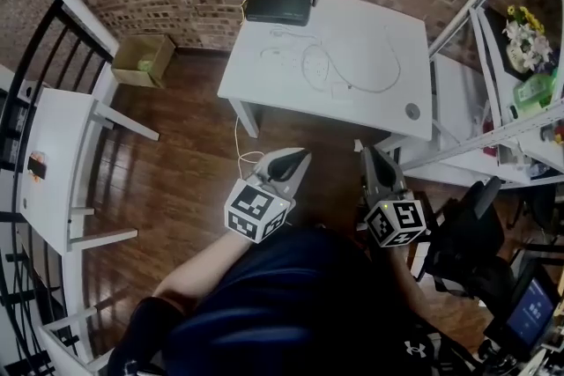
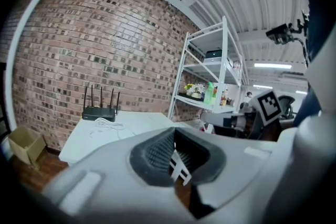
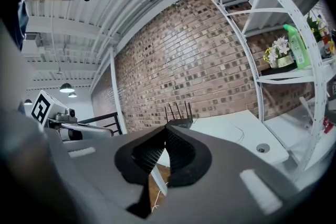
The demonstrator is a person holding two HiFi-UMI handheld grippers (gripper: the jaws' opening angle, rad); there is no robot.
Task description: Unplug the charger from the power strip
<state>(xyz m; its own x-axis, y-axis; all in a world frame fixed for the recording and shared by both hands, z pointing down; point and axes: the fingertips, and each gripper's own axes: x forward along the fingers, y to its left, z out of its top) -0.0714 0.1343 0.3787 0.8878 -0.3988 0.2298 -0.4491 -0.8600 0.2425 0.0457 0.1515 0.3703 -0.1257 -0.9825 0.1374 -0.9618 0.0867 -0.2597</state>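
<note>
A white table (image 1: pixel 388 22) stands ahead against the brick wall. On it lie looping white cables (image 1: pixel 352 70) and a small white block (image 1: pixel 341 90); I cannot tell charger and power strip apart at this distance. My left gripper (image 1: pixel 297 158) and right gripper (image 1: pixel 365 154) hang side by side over the wooden floor, short of the table's near edge. Both are shut with nothing between the jaws. In the left gripper view the closed jaws (image 2: pixel 173 135) point toward the table (image 2: pixel 131 124). The right gripper view shows its jaws (image 3: pixel 166 131) shut too, aimed at the table (image 3: pixel 236 134).
A black router (image 1: pixel 278 4) with antennas sits at the table's back edge. A cardboard box (image 1: pixel 144 57) lies on the floor at the left. A white bench (image 1: pixel 53 163) and black railing stand at the far left, white shelving (image 1: pixel 520 57) and a dark chair (image 1: pixel 467 242) at the right.
</note>
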